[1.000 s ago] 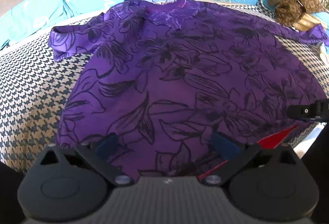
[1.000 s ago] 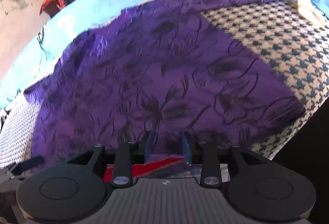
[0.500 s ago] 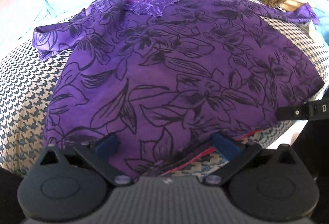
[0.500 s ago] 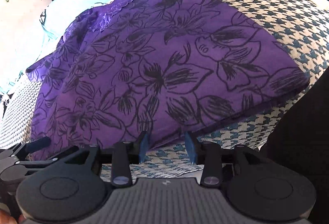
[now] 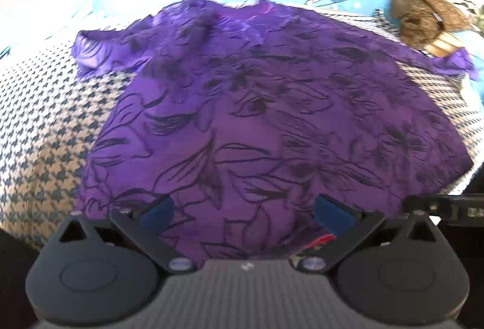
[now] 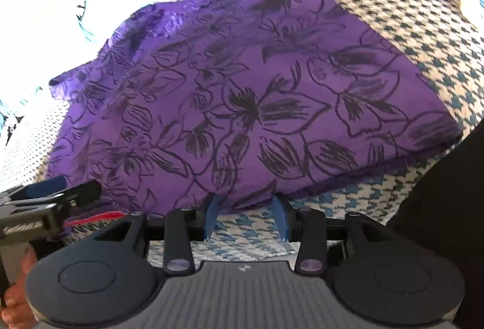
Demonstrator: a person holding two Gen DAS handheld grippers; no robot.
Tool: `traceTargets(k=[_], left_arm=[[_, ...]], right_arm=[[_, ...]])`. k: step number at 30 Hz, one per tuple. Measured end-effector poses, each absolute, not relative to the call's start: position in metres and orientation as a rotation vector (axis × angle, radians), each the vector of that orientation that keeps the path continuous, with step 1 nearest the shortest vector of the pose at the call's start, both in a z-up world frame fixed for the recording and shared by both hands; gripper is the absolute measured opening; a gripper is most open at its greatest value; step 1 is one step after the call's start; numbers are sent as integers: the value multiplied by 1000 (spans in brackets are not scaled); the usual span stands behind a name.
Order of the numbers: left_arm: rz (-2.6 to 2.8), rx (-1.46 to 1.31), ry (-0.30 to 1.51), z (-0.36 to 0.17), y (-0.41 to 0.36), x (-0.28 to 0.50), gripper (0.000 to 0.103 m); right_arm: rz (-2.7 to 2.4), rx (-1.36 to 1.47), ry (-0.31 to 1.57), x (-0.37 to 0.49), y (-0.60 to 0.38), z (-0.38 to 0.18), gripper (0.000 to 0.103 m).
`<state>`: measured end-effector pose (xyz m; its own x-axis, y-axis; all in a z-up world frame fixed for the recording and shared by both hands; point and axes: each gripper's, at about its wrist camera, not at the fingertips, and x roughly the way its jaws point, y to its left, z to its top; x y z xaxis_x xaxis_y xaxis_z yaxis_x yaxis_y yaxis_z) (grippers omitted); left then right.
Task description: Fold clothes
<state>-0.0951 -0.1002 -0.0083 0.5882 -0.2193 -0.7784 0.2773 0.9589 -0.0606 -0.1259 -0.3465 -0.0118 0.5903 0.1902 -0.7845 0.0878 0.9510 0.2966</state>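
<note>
Purple floral top is spread flat on the houndstooth blanket, hem at its near edge. Left gripper jaws spread wide over the hem, right gripper jaws apart, neither pinching anything

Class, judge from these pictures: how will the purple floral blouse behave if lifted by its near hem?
The purple floral blouse looks thin and floppy; it would probably drape and sag. Its ruffled neckline suggests light fabric. It may slide on the houndstooth cover.

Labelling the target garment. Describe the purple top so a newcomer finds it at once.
Start at the houndstooth blanket covering the bed. Spread flat across its middle lies the purple top, short sleeves out to both sides. Its black outlined flowers and lacy neckline set it apart from the brown patterned garment bunched at the far corner.
</note>
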Motion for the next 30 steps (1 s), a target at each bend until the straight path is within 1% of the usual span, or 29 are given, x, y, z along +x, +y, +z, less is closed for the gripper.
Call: traceTargets(k=[4,10,15,18,19,20,22,25,30], left_arm=[[-237,115,922,-15,-103,-91,103],[-263,186,945,-18,-112,-98,103],[-303,211,950,-19,-118,-104,103],[-310,205,951,-18,-117,-104,103],[-312,197,951,-18,-117,-104,103],[-311,185,951,-17,-115,-104,103],[-307,162,952,-16,-112,-103,103],[-292,135,947,-14,-109,-101,103],[-245,89,919,-9,-101,-95,103]], right_arm=[[77,334,878,-130,-347,-6,40],[48,328,854,-131,-346,-3,40],[44,360,731,-140,-352,9,41],[76,323,776,-134,-342,3,42],[86,315,798,-132,-339,1,43],[97,306,821,-130,-336,-2,52],[106,294,895,-125,-333,-11,60],[84,274,965,-122,-331,-21,60],[93,278,930,-126,-331,-18,60]])
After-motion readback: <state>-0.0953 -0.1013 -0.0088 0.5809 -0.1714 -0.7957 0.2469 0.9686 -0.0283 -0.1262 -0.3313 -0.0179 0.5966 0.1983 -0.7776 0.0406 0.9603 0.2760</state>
